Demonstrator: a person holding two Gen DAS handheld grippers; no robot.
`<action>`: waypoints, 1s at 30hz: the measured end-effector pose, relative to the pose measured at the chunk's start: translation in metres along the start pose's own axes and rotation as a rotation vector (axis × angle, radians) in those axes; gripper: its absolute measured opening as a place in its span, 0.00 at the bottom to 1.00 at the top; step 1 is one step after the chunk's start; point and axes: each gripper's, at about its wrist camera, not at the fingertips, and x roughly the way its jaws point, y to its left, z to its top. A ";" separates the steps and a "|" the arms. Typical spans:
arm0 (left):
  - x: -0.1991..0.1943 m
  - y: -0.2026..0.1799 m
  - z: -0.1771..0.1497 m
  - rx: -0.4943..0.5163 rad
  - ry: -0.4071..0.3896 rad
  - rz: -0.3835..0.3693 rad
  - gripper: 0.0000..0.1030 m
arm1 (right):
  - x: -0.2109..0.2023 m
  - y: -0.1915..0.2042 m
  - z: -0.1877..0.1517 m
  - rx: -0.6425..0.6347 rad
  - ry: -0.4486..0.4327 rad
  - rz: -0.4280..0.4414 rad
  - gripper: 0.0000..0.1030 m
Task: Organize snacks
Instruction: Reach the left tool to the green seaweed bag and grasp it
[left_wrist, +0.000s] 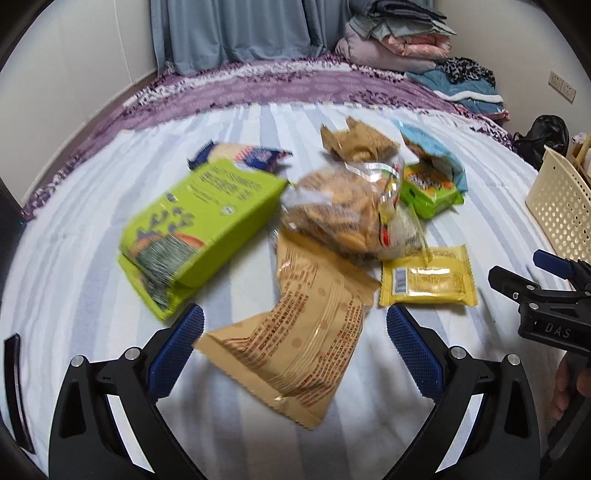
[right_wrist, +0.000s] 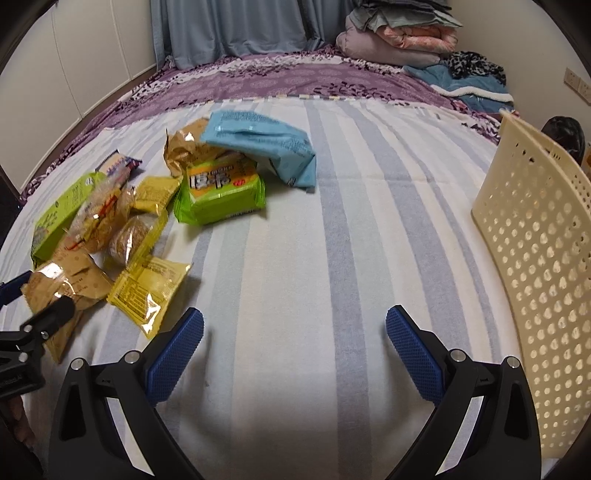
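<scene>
The left gripper hangs over the bed with its jaws spread wide and nothing between them. Directly ahead of it, reaching into the gap between the blue pads, lies a tan snack bag flat on the striped bedsheet. Just beyond that bag sits a clear bag of biscuits, and to the right of the tan bag, close to the right pad, a yellow packet lies flat. Ahead and to the left is a large green box, with a small dark blue packet behind it. Farther ahead, past the clear bag, are a crumpled brown bag, a small green pack and a light blue bag resting partly over it. The picture is blurred, so the print on the packs cannot be read.

The right gripper is also wide open and empty, over a bare stretch of the striped sheet. The whole pile of snacks lies ahead and to its left, the nearest being the yellow packet. A cream perforated basket stands close on its right side, well apart from the snacks. Folded blankets are stacked at the far end of the bed, ahead and to the right.
</scene>
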 end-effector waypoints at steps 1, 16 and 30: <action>-0.007 0.003 0.003 0.001 -0.020 0.008 0.98 | -0.004 -0.001 0.002 0.001 -0.014 0.004 0.95; -0.013 0.070 0.040 -0.047 -0.071 0.058 0.98 | -0.044 -0.005 0.025 0.032 -0.147 0.129 0.95; 0.021 0.084 0.049 -0.006 -0.043 0.045 0.98 | -0.034 0.016 0.021 -0.006 -0.123 0.158 0.95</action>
